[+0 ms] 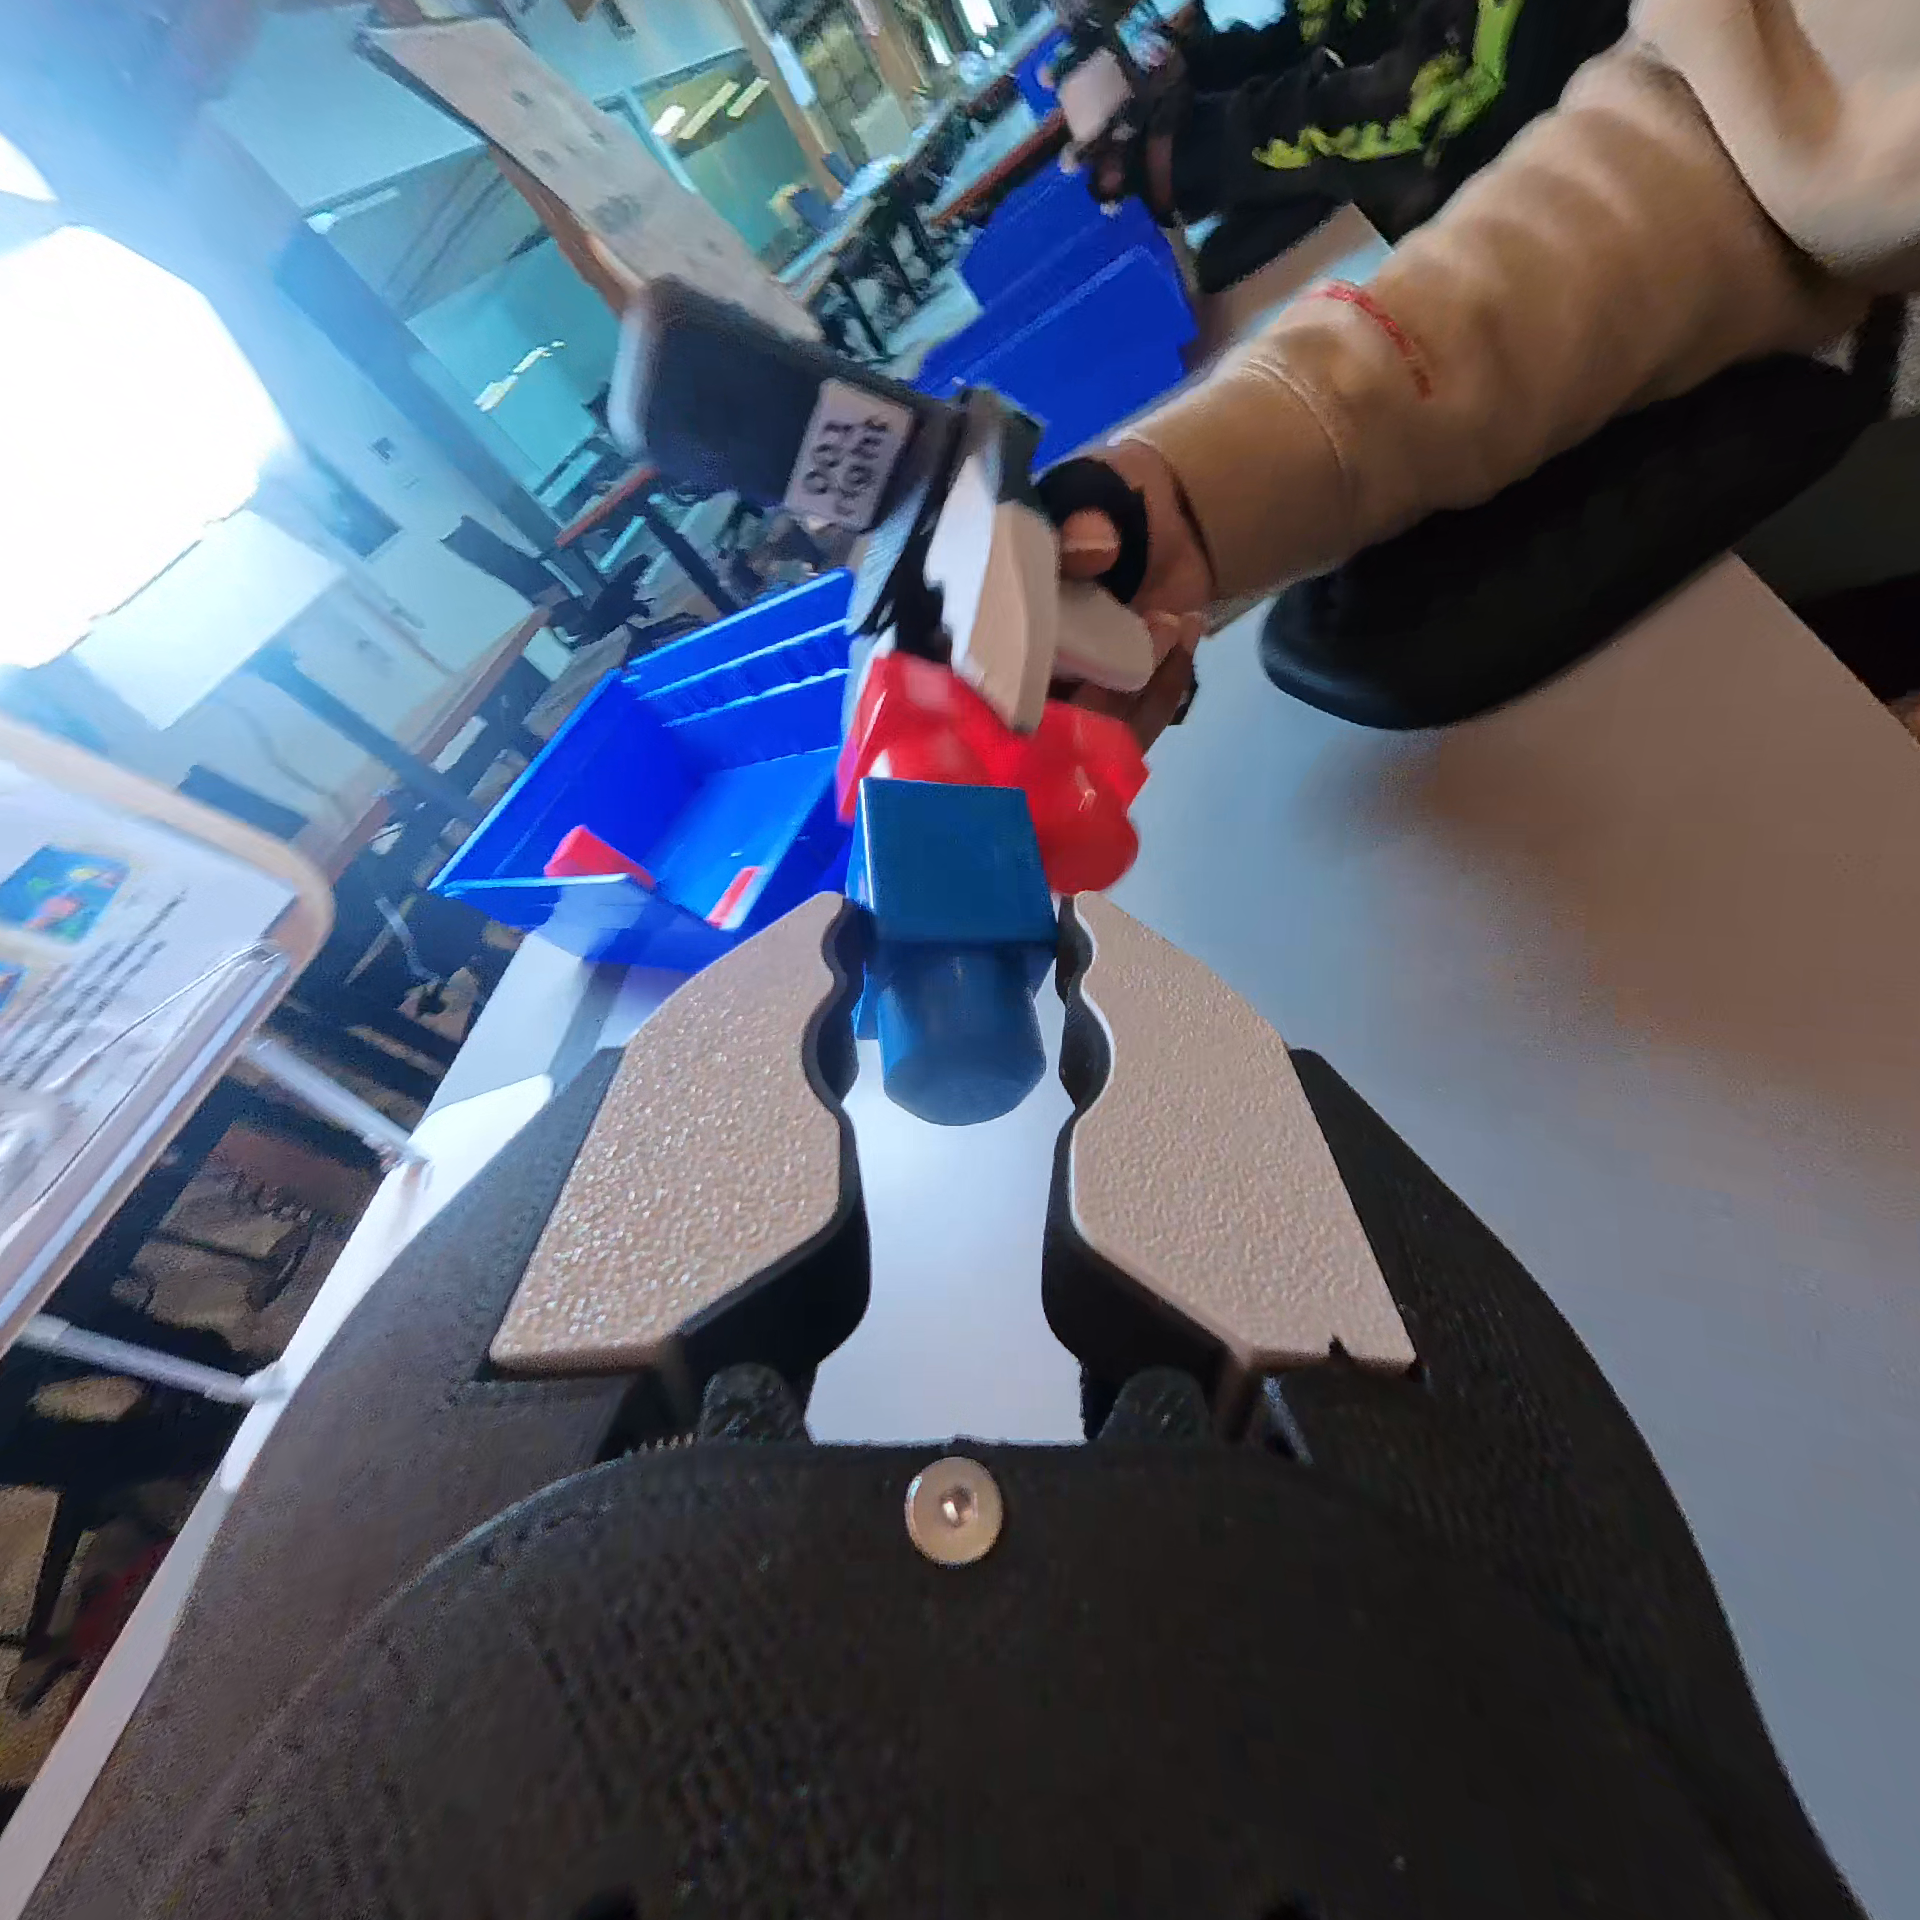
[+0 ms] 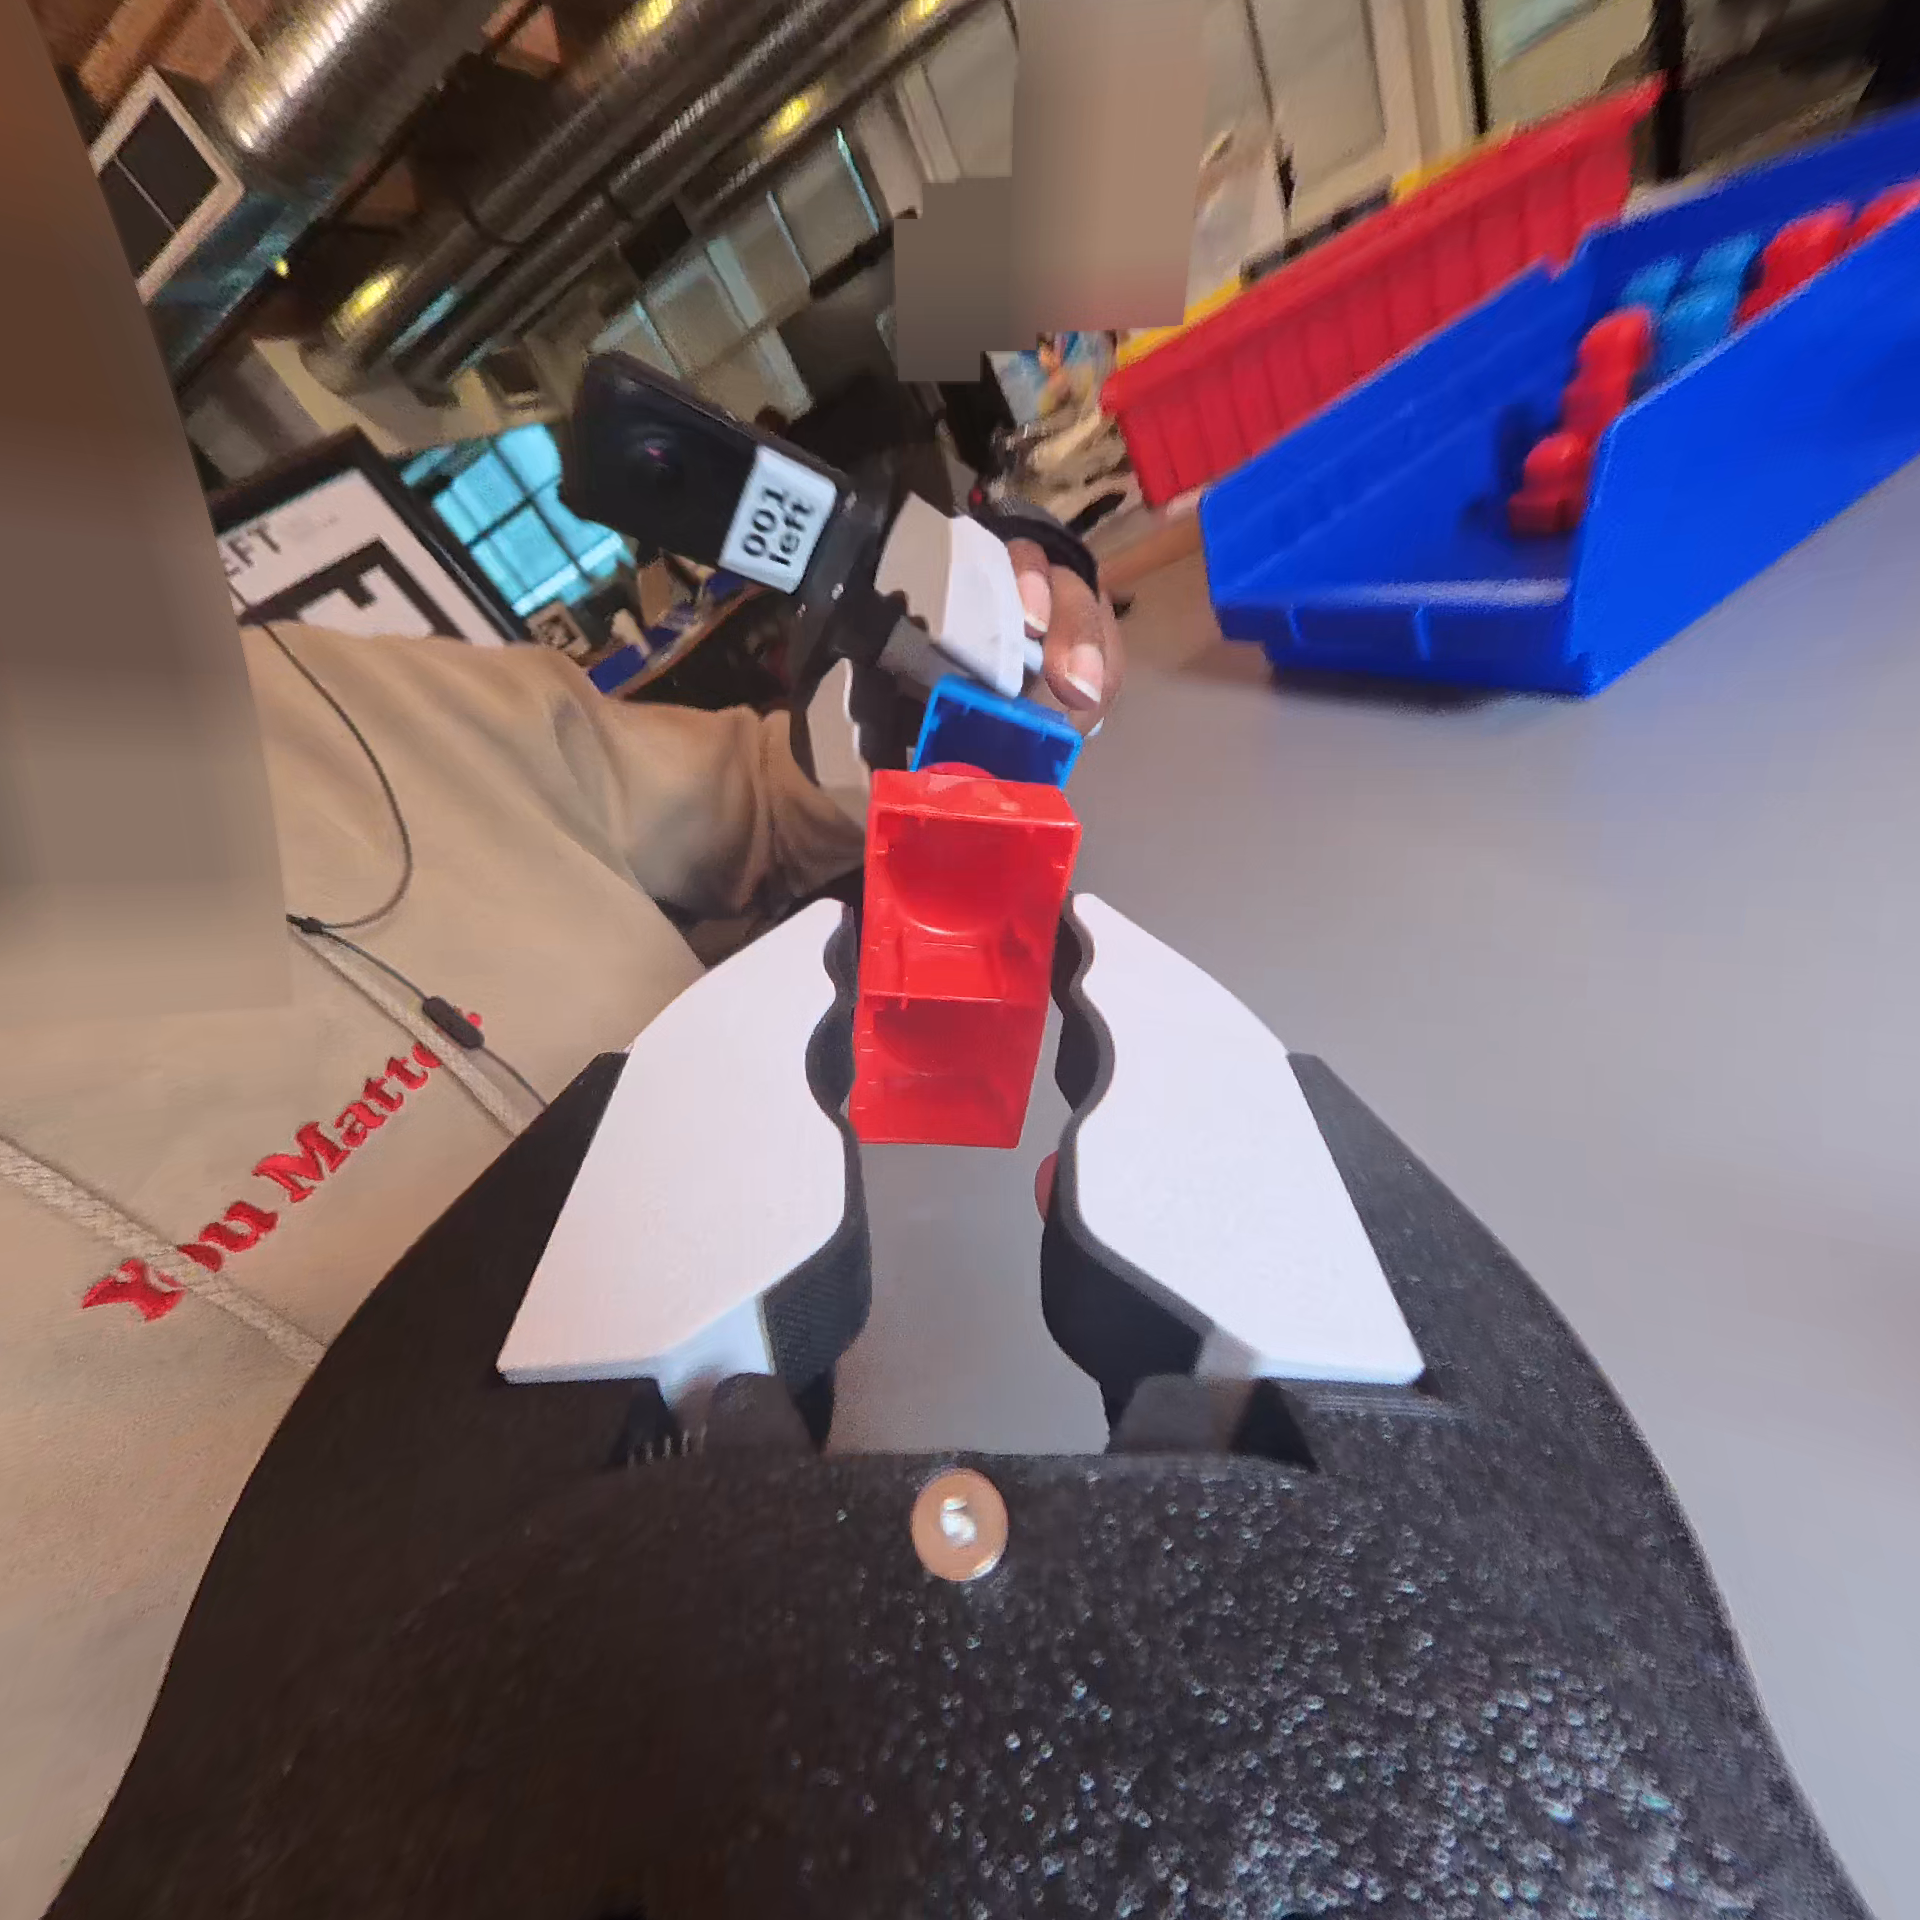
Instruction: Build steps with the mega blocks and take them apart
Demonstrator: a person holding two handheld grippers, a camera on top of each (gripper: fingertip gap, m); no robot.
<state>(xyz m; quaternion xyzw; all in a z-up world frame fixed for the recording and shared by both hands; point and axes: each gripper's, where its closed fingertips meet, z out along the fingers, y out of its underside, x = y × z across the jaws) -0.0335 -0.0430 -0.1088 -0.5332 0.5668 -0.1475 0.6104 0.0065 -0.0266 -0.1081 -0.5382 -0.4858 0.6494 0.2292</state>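
Red block [image 2: 961, 977] apparently meets blue block [image 2: 995, 740].

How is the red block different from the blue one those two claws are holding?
The red block is longer, with two hollow cells underneath; the blue block is a short single piece. The right gripper clamps red, the left gripper clamps blue. Both are held above the table, touching.

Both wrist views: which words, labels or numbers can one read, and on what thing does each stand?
I do not copy writing; here is what bears it.
Left camera label, white: legible.
Right camera label, white: blurred.
Beige sweatshirt, red embroidery: legible.
Black-and-white sign: partly cut off.
Printed sheet: too small.
Blue block in left tongs, red block in right tongs: none.
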